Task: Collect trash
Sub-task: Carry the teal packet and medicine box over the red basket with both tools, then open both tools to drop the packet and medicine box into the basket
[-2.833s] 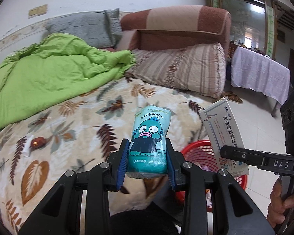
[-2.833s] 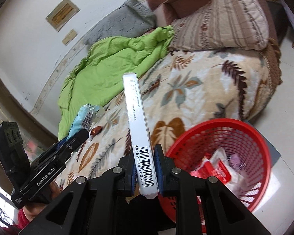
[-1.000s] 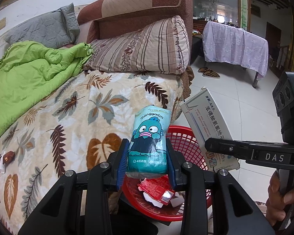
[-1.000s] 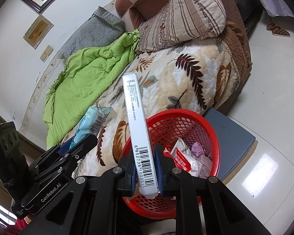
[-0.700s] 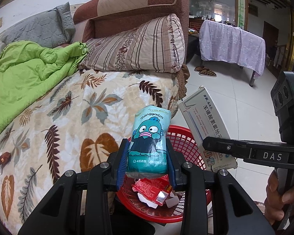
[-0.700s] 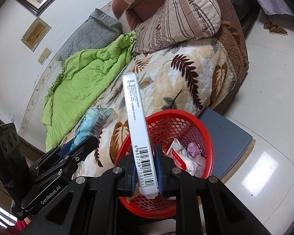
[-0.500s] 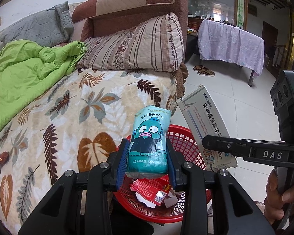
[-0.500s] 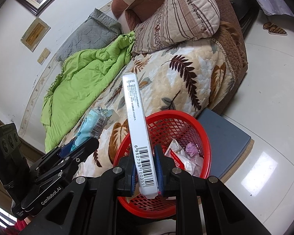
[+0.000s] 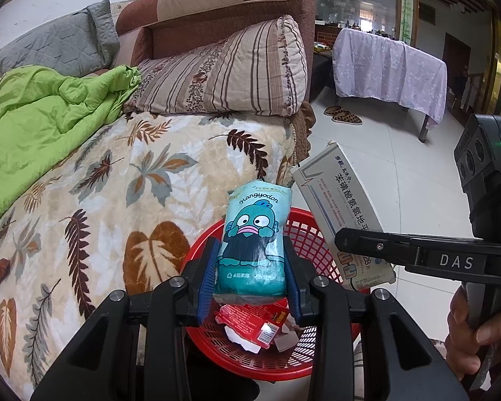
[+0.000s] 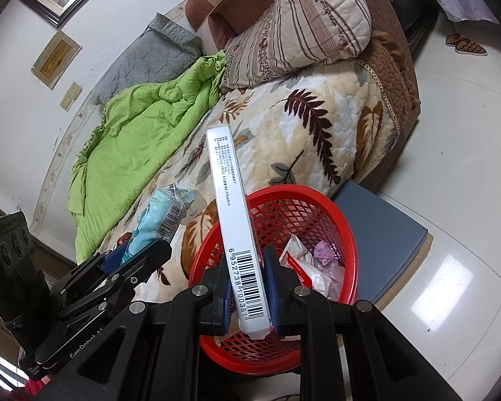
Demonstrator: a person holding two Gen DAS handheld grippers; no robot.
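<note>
The left tool clamps a teal tissue pack upright above the red basket on the floor beside the bed. Just right, the right tool pinches a white medicine box edge-on over the same basket.

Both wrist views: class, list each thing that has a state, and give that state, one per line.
Left tongs: shut on tissue pack.
Right tongs: shut on medicine box.
Tissue pack: held above basket.
Medicine box: held on edge.
Red basket: upright, part filled.
Green quilt: crumpled.
</note>
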